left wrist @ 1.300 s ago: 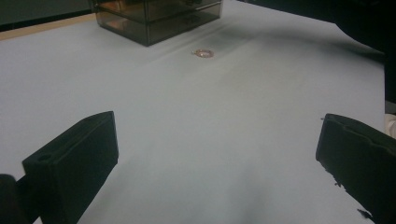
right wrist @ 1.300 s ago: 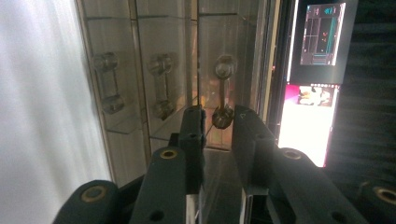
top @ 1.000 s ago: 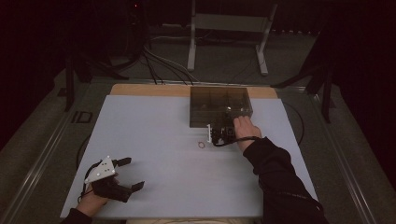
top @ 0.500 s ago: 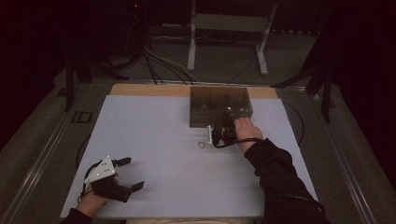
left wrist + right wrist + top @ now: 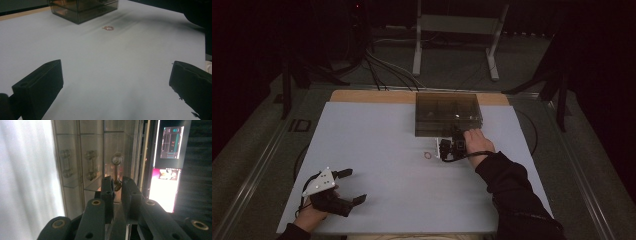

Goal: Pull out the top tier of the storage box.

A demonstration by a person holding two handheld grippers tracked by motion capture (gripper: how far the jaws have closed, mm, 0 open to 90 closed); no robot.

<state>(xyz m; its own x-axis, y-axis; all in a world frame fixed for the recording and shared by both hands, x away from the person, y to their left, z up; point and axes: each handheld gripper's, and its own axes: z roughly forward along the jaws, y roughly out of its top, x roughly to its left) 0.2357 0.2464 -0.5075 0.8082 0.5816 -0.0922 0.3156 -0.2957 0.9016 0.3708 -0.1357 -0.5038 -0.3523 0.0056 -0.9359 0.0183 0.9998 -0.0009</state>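
A smoky see-through drawer box [image 5: 447, 112] stands at the far middle of the white table [image 5: 377, 135]. My right gripper [image 5: 448, 146] is at the box's front face, turned on its side. In the right gripper view its jaws [image 5: 117, 181] are pinched on the lower end of a clear drawer handle [image 5: 117, 162]; two more handles [image 5: 90, 165] sit beside it. A small pinkish ring [image 5: 428, 155] lies on the table just left of that gripper. My left gripper [image 5: 357, 186] rests at the near left corner, jaws wide apart with nothing between them [image 5: 116, 82]. The ring [image 5: 108, 28] and box [image 5: 82, 10] lie far ahead of it.
A wooden strip [image 5: 372, 96] runs along the table's far edge. Cables and a metal stand [image 5: 457, 45] are on the floor beyond. Lit screens [image 5: 172, 142] show past the box in the right gripper view. A dark sleeve [image 5: 512, 190] crosses the near right of the table.
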